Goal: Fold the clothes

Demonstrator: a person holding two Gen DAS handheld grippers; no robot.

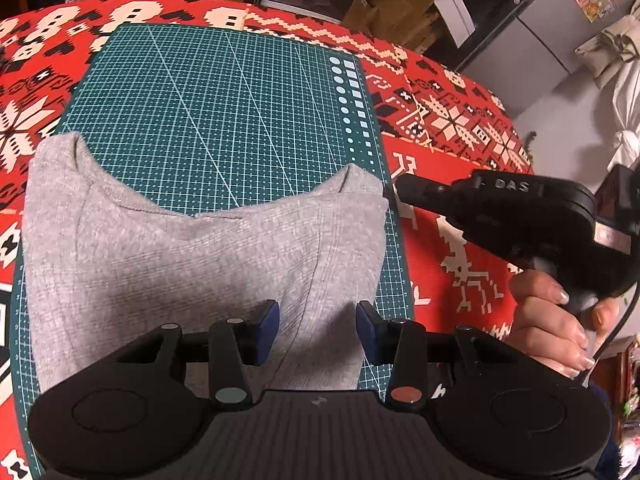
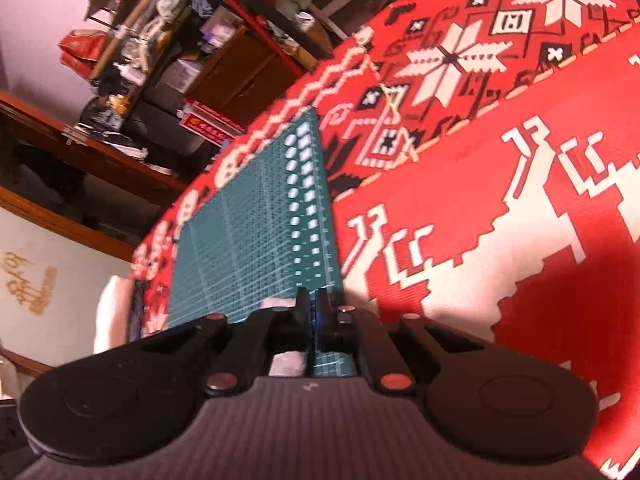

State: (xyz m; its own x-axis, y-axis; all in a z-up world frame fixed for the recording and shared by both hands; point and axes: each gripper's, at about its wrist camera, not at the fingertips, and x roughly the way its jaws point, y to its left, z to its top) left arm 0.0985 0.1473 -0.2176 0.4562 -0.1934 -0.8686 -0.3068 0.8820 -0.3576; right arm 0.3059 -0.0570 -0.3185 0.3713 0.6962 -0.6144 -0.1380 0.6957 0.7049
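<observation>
A grey knit garment (image 1: 192, 256) lies on the green cutting mat (image 1: 224, 112), its far edge sagging between two raised corners. My left gripper (image 1: 318, 320) hovers open over the garment's near part, blue pads apart and nothing between them. In the left wrist view a hand (image 1: 560, 328) holds my right gripper (image 1: 400, 190), whose tip meets the garment's far right corner. In the right wrist view that right gripper (image 2: 314, 304) has its fingers pressed together over the cutting mat's (image 2: 256, 240) edge. A bit of grey garment (image 2: 276, 303) shows beside and under them, apparently pinched.
A red patterned tablecloth (image 1: 440, 128) covers the table around the mat. Behind the table stand cardboard boxes (image 1: 384, 8), a grey cabinet (image 1: 552, 28) and cluttered shelves (image 2: 168, 40). The far half of the mat carries only its printed grid.
</observation>
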